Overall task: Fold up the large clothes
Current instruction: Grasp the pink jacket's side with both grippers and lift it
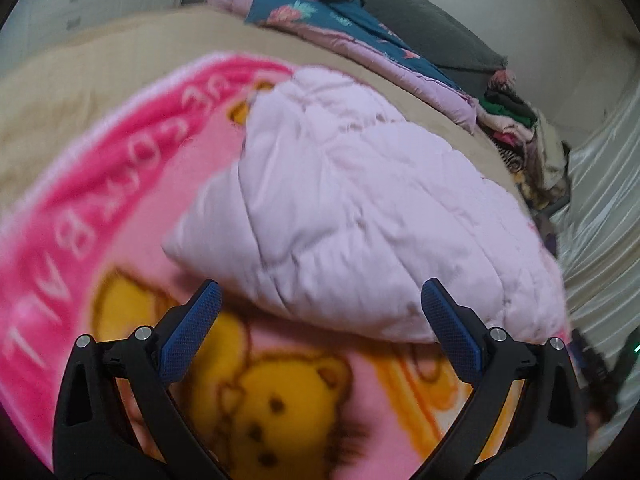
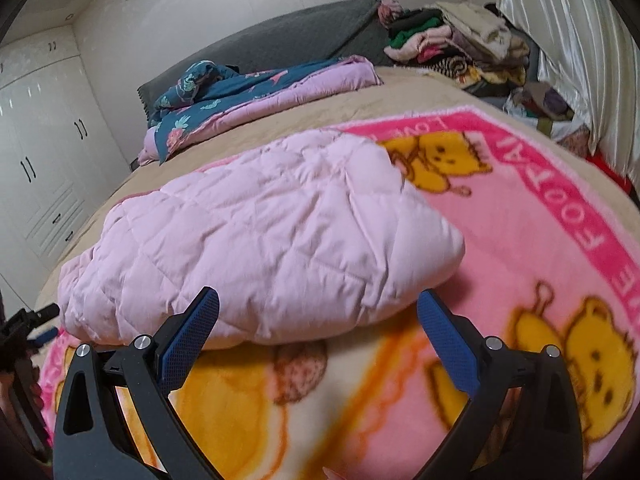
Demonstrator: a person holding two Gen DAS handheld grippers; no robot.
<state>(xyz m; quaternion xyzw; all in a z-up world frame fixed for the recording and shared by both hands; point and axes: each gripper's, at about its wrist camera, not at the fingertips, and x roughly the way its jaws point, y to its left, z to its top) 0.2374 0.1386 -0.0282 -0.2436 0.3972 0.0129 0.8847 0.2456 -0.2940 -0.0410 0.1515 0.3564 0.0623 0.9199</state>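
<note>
Both spread, empty: left tool point(image 1: 320, 312), right tool point(image 2: 318, 316), just short of the quilt's point(image 2: 256, 236) near edge. Quilt folded, lying on the blanket point(image 2: 520, 264) on the bed. Looks soft, puffy, light, slumps easily; best pinched at the near corners, through all layers.

Each tool, left tool point(image 1: 320, 300) and right tool point(image 2: 318, 304), has black plastic arms, silver round screws at the joints, and blue dimpled finger pads point(image 1: 192, 332).
</note>
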